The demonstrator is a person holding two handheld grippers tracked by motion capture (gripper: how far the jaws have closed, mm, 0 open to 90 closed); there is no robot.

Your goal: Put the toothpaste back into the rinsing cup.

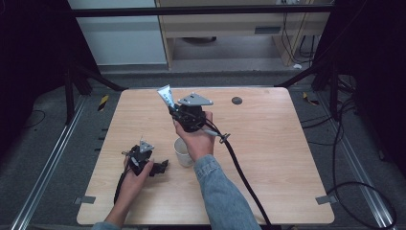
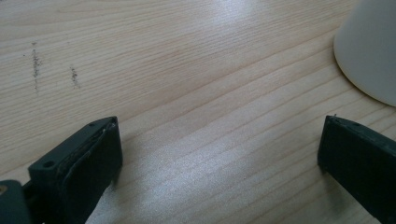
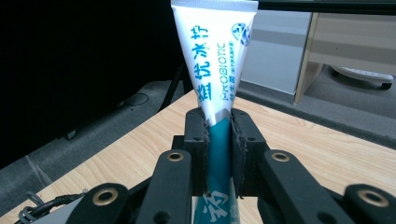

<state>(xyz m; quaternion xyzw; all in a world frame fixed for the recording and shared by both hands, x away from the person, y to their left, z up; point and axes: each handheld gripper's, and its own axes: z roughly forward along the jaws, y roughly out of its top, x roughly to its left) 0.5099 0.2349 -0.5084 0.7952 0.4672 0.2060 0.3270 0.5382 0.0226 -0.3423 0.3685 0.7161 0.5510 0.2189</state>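
Right gripper view: the right gripper (image 3: 219, 135) pinches a white-and-teal plastic toothpaste tube (image 3: 215, 60) at centre frame, lifted above the pale wooden table (image 3: 327, 154). Likely the carrying step; next it wants lowering into the white cup (image 1: 183, 152). The left gripper (image 2: 219, 154) rests spread, holding nothing.

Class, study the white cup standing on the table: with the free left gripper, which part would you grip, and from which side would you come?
Probably its side wall, approached from the cup's left, where the left gripper lies with jaws open and nothing between them. The cup stands upright with its mouth up, and the right hand, holding the toothpaste tube, crowds its other side.
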